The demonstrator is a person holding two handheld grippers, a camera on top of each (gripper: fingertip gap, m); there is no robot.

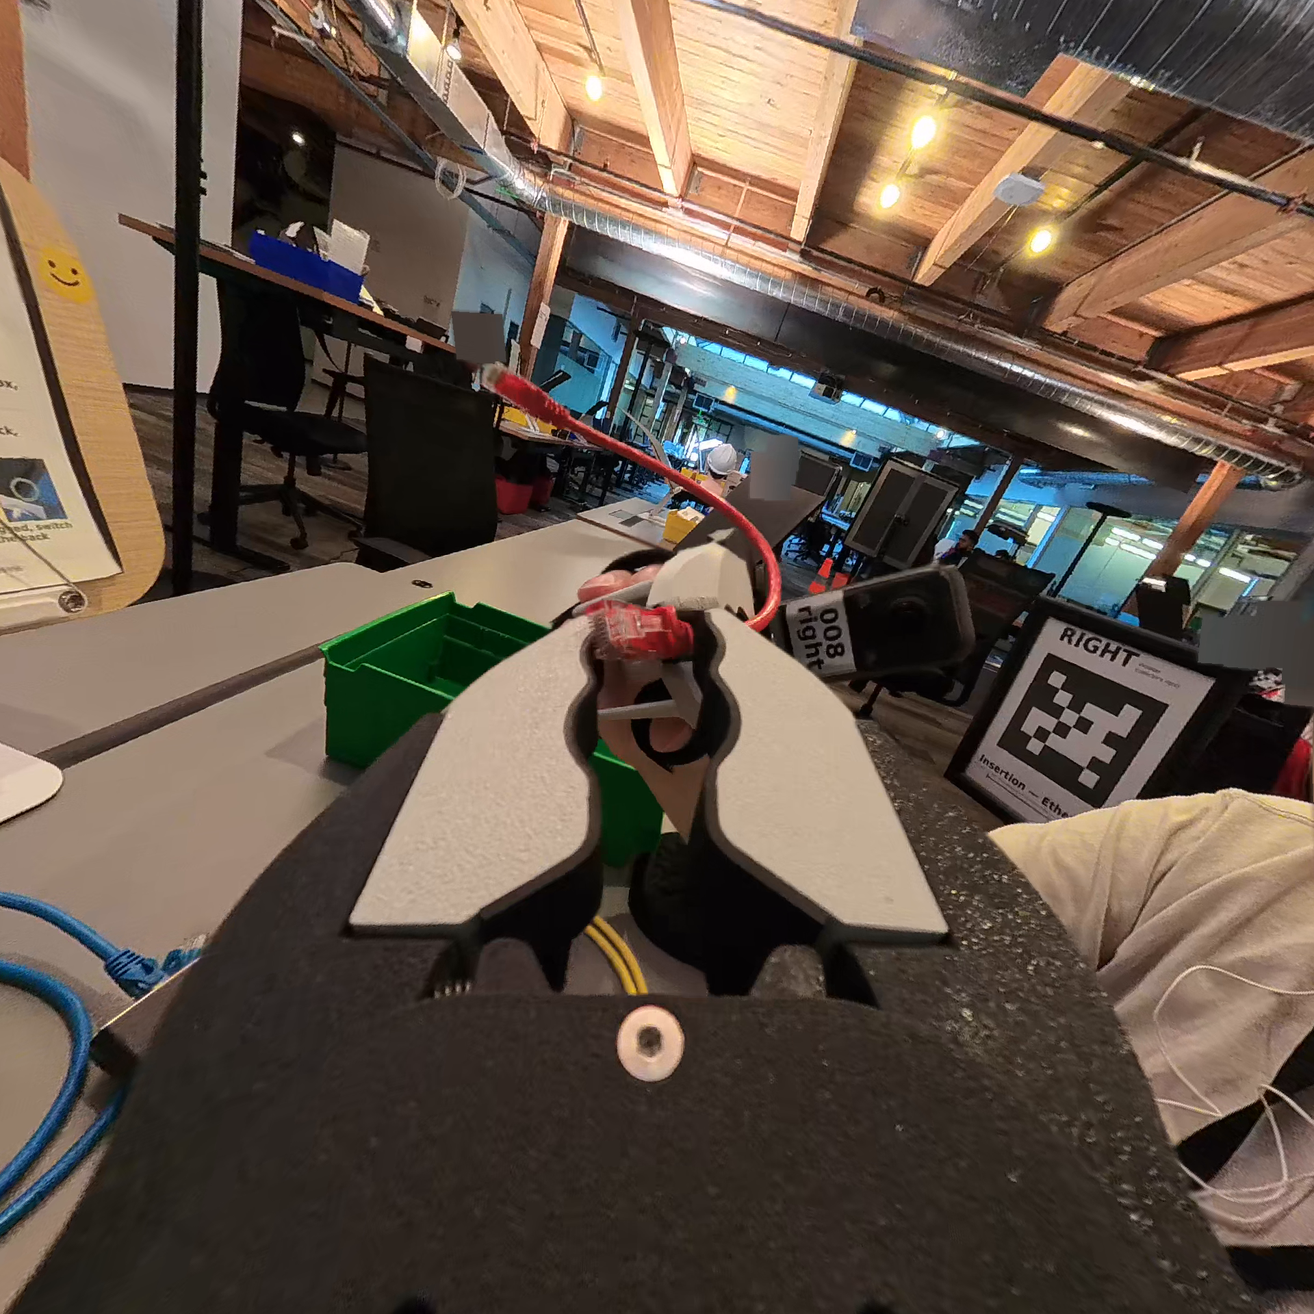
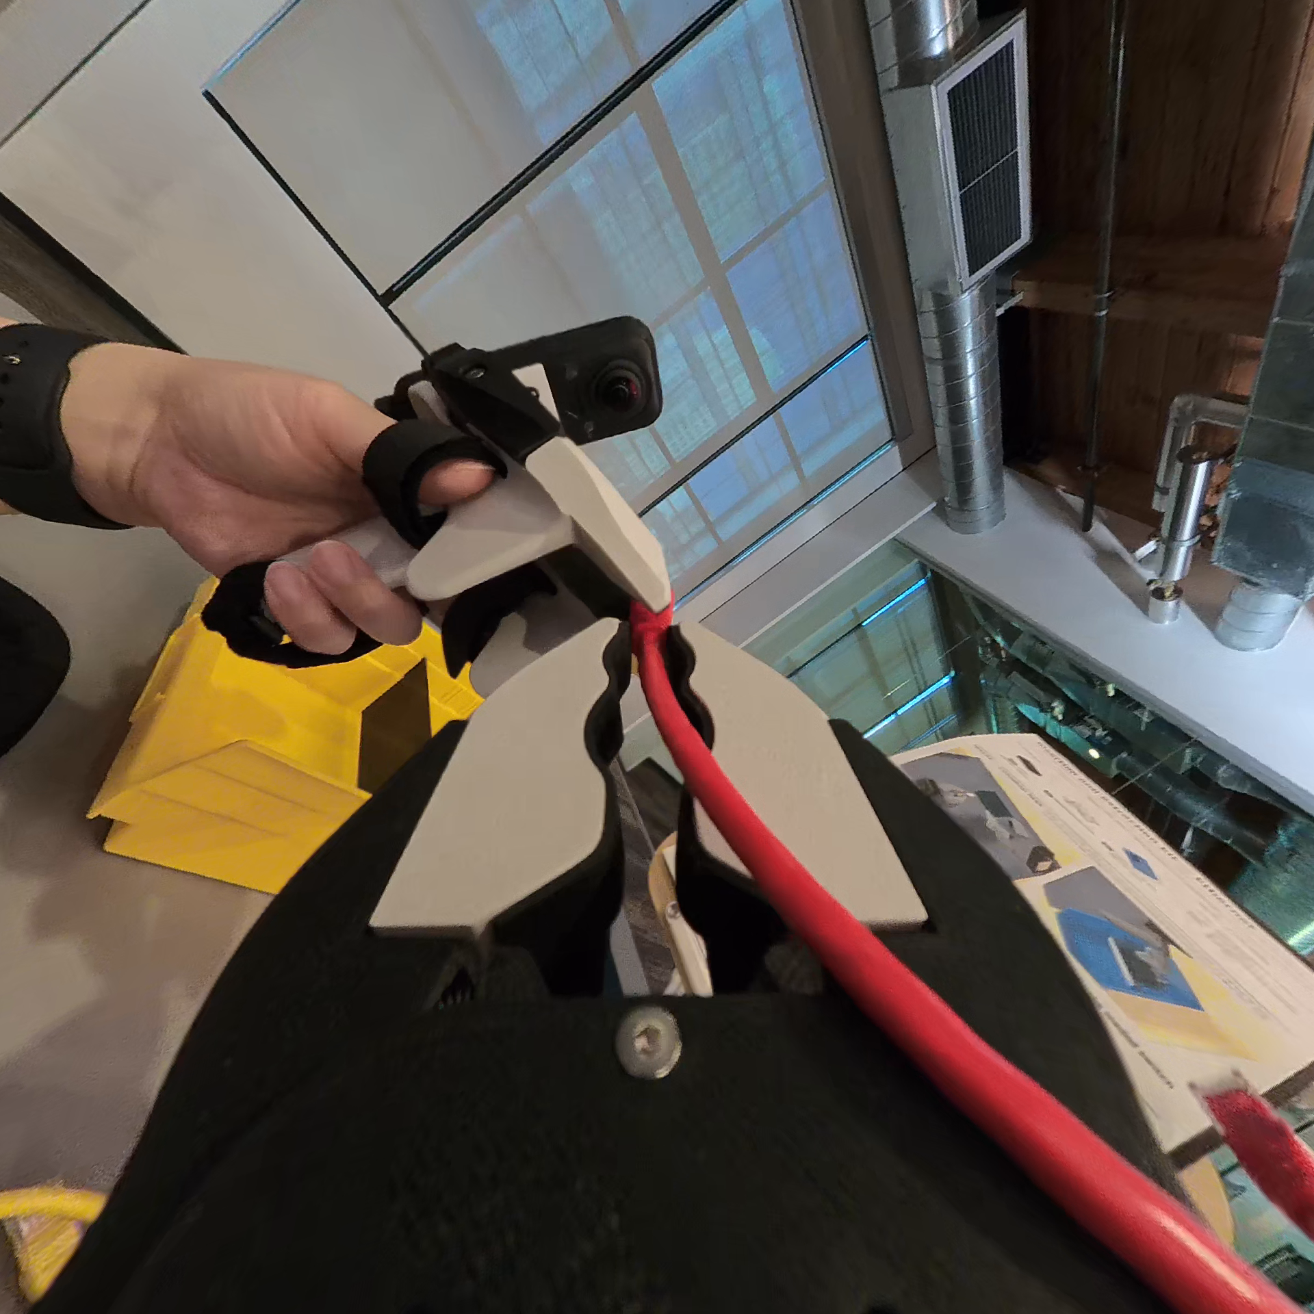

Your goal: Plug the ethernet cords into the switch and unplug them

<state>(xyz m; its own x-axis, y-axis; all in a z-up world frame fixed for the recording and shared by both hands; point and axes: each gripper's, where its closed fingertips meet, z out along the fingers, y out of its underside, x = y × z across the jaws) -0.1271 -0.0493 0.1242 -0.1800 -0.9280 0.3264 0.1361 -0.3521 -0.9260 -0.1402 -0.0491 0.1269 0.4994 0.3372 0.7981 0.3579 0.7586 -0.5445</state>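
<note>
Left wrist view shows a hand-over in mid-air above the grey table [image 1: 213, 711]. The right gripper [image 2: 643, 626] is clamped on the red ethernet cord [image 2: 711, 768] at the strain boot just behind the plug. The left gripper [image 1: 643, 640] has its fingertips set around the clear plug [image 1: 626, 629] of the same cord; contact looks close, but whether both pads press cannot be told.

Procedure, as judged: seat the plug squarely between the left pads before the right gripper lets go. Grip the plug body, not the latch tab, so that it can later click into the switch. The switch does not show in either view.

Clearances: the two grippers' fingertips nearly touch, so separate them along the cord's line, not sideways. The cord's free end [image 1: 498, 377] arcs high and could swing. A green bin [image 1: 398, 668] stands just below left, a yellow bin [image 2: 234, 768] below the left hand [image 2: 213, 462]. Blue cord [image 1: 64, 1031] lies on the table nearby.
</note>
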